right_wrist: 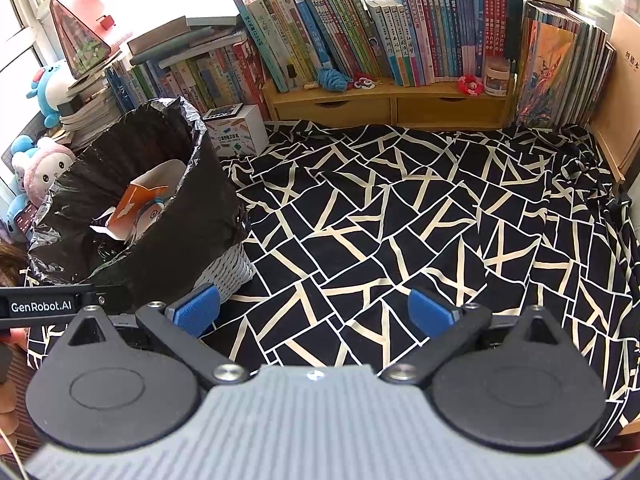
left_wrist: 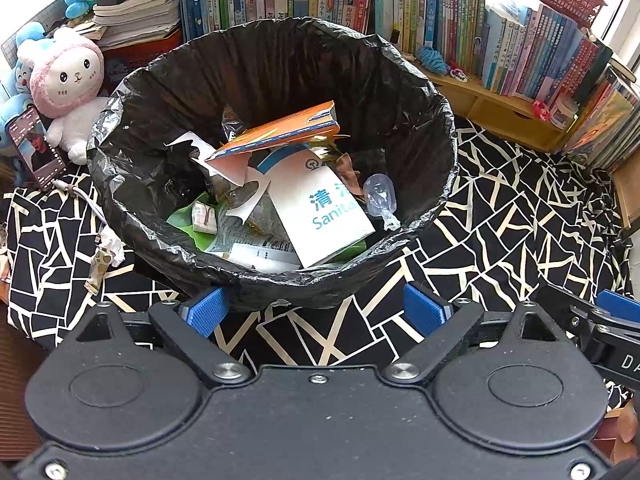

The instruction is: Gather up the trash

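Note:
A bin lined with a black bag (left_wrist: 400,92) stands on the black-and-cream patterned cloth (left_wrist: 520,220). Inside lie a white "Sanita" packet (left_wrist: 320,216), an orange-edged torn carton (left_wrist: 280,130), a clear plastic piece (left_wrist: 380,194) and other scraps. My left gripper (left_wrist: 316,310) is open just in front of the bin's near rim, nothing between its blue pads. A crumpled wrapper (left_wrist: 106,254) lies on the cloth left of the bin. In the right wrist view the bin (right_wrist: 192,208) sits at the left, and my right gripper (right_wrist: 316,312) is open over bare cloth (right_wrist: 400,220).
Shelved books (right_wrist: 400,40) on a wooden drawer unit (right_wrist: 392,106) line the back. Plush toys (left_wrist: 66,80) and a phone (left_wrist: 38,148) with a cable stand left of the bin. A white box (right_wrist: 240,130) sits behind the bin. The right gripper's edge (left_wrist: 608,328) shows at the lower right.

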The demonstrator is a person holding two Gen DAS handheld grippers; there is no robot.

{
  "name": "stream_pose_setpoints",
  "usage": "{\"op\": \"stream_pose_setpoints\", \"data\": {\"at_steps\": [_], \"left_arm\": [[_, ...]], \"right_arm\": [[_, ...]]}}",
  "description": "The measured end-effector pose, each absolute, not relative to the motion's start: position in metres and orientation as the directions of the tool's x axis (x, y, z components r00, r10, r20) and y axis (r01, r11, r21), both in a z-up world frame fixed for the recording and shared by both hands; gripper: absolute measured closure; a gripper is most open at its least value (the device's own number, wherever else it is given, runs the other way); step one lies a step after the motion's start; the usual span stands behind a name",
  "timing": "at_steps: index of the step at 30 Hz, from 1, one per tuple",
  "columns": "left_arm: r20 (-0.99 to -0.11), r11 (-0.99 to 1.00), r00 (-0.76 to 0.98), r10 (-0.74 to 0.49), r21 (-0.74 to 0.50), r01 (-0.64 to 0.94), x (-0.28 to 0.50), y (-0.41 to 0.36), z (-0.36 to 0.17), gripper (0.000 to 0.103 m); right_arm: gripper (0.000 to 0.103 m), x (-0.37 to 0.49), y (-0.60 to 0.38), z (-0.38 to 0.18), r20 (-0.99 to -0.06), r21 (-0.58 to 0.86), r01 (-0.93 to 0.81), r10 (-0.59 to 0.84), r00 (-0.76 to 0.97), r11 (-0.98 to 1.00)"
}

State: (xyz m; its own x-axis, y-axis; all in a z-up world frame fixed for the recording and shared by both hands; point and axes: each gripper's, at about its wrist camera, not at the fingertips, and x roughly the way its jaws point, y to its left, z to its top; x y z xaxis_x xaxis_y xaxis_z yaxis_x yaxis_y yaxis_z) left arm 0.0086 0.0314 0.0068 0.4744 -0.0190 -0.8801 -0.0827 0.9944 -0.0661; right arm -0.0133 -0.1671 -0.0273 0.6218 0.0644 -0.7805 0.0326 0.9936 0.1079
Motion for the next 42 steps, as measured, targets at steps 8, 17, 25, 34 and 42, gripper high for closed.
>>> {"op": "stream_pose_setpoints", "data": {"at_steps": [8, 17, 25, 34, 42], "left_arm": [[-0.884, 0.996, 0.468, -0.003, -0.046, -0.08, 0.0099, 0.0291, 0.0054, 0.011], [-0.888, 0.996, 0.459, -0.001, -0.041, -0.077, 0.0114, 0.0281, 0.0032, 0.011], [-0.895, 0.996, 0.447, 0.001, -0.037, -0.076, 0.0135, 0.0267, -0.0004, 0.013], [-0.898, 0.997, 0.44, 0.0, -0.036, -0.073, 0.0143, 0.0256, -0.0025, 0.013], [-0.9, 0.997, 0.436, 0.003, -0.032, -0.073, 0.0142, 0.0253, -0.0035, 0.012]], "right_arm": [[0.0, -0.0102, -0.1648, -0.027, -0.781, 0.094, 0.027, 0.057, 0.622, 0.995], [0.0, -0.0096, -0.164, -0.0279, -0.782, 0.097, 0.026, 0.06, 0.62, 0.995], [0.0, -0.0098, -0.1634, -0.0294, -0.783, 0.101, 0.028, 0.062, 0.619, 0.994], [0.0, -0.0088, -0.1642, -0.029, -0.784, 0.102, 0.029, 0.062, 0.617, 0.994], [0.0, -0.0084, -0.164, -0.0297, -0.785, 0.102, 0.027, 0.064, 0.616, 0.994]]}}
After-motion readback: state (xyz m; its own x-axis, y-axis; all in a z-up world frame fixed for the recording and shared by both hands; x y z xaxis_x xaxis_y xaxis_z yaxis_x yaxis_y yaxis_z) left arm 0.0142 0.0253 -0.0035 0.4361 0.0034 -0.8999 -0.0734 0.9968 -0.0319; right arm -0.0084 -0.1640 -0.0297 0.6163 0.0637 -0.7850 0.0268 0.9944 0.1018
